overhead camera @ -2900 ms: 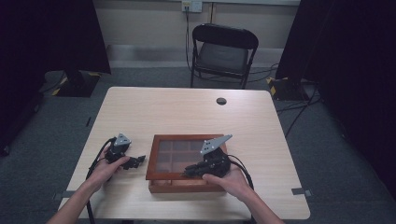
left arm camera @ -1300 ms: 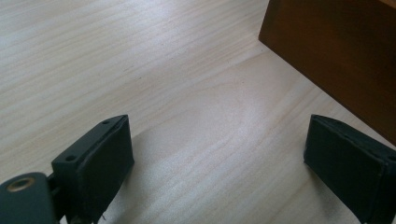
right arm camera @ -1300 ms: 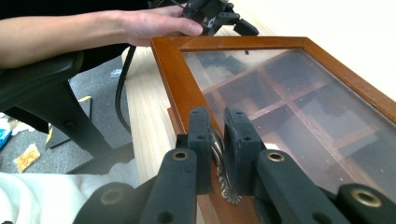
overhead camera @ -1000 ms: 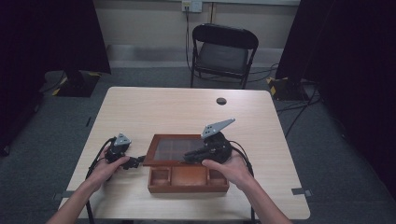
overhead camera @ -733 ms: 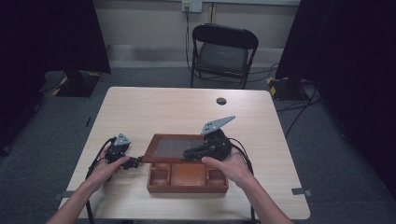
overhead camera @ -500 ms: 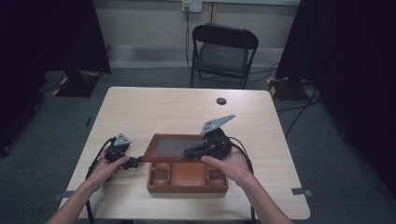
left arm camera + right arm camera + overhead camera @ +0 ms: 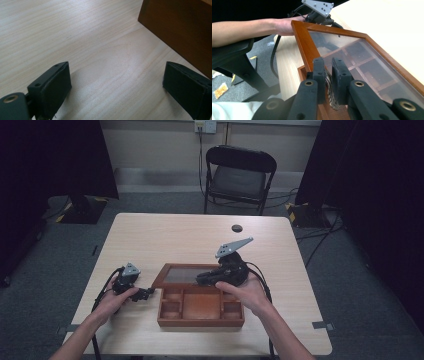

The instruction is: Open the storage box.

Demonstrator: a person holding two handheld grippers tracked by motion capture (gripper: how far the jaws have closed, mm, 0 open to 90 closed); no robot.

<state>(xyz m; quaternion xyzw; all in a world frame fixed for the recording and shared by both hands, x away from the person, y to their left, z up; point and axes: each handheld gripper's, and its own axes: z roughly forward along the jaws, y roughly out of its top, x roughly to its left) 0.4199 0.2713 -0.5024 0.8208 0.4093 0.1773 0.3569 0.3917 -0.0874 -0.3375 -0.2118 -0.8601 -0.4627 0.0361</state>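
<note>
My right gripper (image 7: 202, 279) clenches the metal clasp (image 7: 329, 93) of the lid (image 7: 182, 273), now raised half open from the wooden box (image 7: 200, 306), at six o'clock on the table (image 7: 170, 235). My left gripper (image 7: 148, 293) rests released at its nine o'clock.

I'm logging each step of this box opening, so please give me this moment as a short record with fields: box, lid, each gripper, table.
box: wooden box with open compartments, near the table's front edge
lid: glass-paned lid raised, tilted up at its front
right gripper: right gripper shut on the lid's ornate metal latch
left gripper: left gripper open, low over the table beside the box's left wall, holding nothing
table: light wood table, a small dark round thing near its far edge
</note>
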